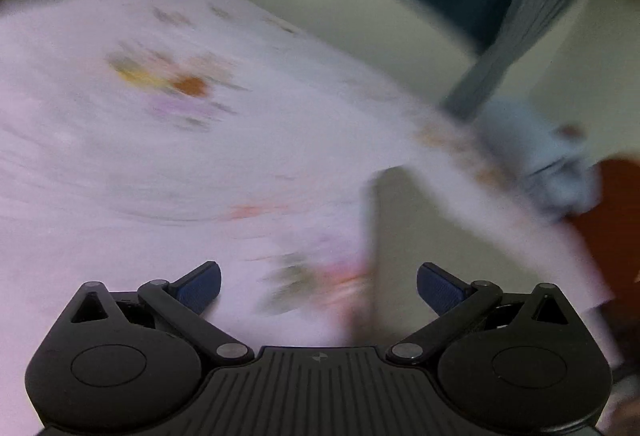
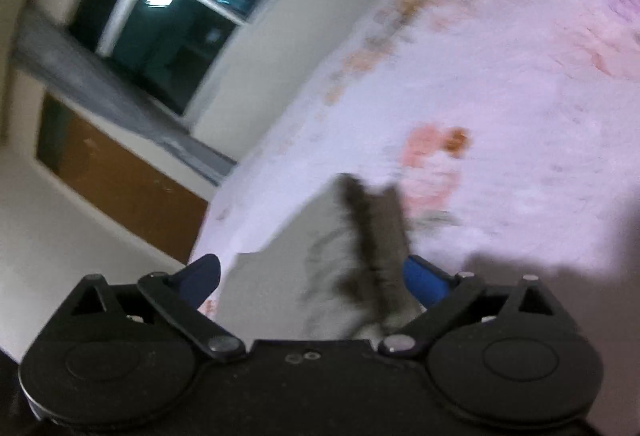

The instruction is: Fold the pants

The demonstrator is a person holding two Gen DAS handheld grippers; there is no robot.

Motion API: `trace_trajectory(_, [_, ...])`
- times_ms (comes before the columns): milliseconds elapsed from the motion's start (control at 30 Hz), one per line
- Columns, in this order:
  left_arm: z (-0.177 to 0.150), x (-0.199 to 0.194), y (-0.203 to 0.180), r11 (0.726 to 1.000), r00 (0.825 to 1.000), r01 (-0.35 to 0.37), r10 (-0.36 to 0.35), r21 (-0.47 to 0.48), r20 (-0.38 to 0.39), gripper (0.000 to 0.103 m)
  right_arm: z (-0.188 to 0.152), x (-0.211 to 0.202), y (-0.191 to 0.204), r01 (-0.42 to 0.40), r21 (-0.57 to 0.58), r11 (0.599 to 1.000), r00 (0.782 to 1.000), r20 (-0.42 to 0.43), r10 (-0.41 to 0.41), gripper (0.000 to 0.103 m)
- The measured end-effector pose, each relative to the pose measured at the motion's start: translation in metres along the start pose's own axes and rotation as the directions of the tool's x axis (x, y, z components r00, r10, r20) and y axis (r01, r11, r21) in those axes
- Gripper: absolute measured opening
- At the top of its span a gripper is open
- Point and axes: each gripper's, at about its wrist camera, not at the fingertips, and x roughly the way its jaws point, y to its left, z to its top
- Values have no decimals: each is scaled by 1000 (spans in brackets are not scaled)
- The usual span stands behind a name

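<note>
Both views are motion-blurred. In the left wrist view my left gripper [image 1: 319, 286] is open and empty above a pink floral bedsheet [image 1: 120, 156]. In the right wrist view my right gripper [image 2: 312, 280] has its jaws wide apart, and a grey piece of the pants [image 2: 320, 260] with a dark seam lies between the fingers and over the gripper body, against the right finger [image 2: 424, 282]. Whether the fabric is pinched cannot be told. The rest of the pants is hidden.
A bed covered by the pink floral sheet [image 2: 500, 96] fills both views. A pale blue-grey cloth bundle [image 1: 532, 156] lies at the bed's edge. Cream walls, a dark window [image 2: 180, 16], grey curtains [image 1: 520, 28] and a brown door [image 2: 120, 176] stand behind.
</note>
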Motion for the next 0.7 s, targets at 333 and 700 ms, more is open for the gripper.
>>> trace_trajectory(333, [12,95,14,958,932,239,-273,-158,-241,103,-9,51,-29,-60,52,997,982,-176,68,91])
trace_trajectory(700, [20,145,-12,941,879,296,-335,-164,-338,103,9,96,-18,-84,-8,996,950,-302,78,87])
